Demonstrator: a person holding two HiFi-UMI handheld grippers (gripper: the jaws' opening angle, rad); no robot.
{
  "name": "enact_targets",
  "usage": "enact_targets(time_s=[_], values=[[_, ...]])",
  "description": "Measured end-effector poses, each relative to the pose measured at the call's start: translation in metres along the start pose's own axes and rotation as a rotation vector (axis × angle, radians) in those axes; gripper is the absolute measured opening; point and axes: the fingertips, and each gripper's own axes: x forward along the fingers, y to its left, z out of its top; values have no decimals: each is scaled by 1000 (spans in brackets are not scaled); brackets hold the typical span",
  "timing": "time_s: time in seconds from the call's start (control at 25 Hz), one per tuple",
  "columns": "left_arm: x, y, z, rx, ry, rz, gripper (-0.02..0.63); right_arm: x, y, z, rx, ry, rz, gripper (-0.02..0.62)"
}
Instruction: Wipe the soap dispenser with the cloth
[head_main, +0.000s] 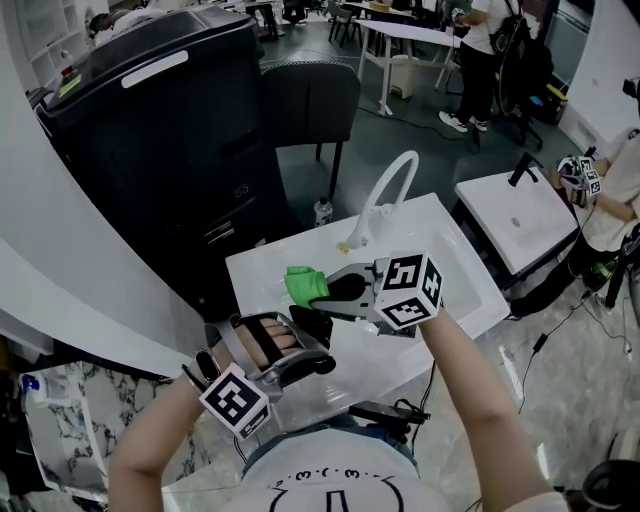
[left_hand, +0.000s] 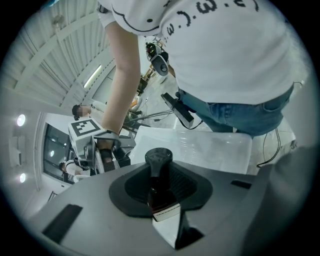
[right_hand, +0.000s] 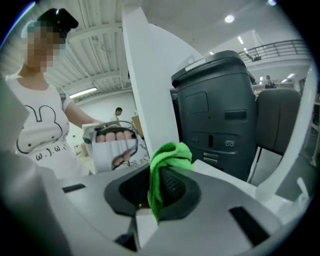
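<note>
the left gripper (head_main: 312, 328) was clamped on the soap dispenser (left_hand: 159, 176), a dark bottle with a black pump head, holding it in the air over the left half of the washbasin top (head_main: 455, 262), toward its front edge. the right gripper (head_main: 328, 290) was pinched shut on the green cloth (right_hand: 168, 159), which bunched out past its jaws just beyond the dispenser. whether cloth and bottle touched could not be made out.

the likeliest trouble was the cloth dragging out of that narrow pinch once it rubbed along the bottle. a sideways push could also twist the dispenser between the left jaws, or slip it down into the basin. pressure on the pump head would probably squirt soap.

the white curved faucet (head_main: 386, 192) stood near the back edge, close behind the right gripper, and a wide stroke could knock it. a small bottle (head_main: 322, 211) sat behind the back edge. a large black machine (head_main: 150, 130) and a dark chair (head_main: 312, 98) stood farther back, and a second white basin (head_main: 515, 225) off to the right, all well apart from the work.
</note>
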Motion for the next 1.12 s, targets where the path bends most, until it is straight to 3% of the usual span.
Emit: enact_targets(time_s=[0.24,0.6,0.84,1.12], values=[[0,1,0,33,6,4,98,1,36,7,-12,6,146,46],[3,-15,2,90,35,-47,101,37,37,-5,-69,171,164,46],[1,-16,8,43,18,-32,101,64,18,-16,-11,239,159,46],[-2,-20,14,49,13,-26,101,87,-5,-39,59,312,95,46]])
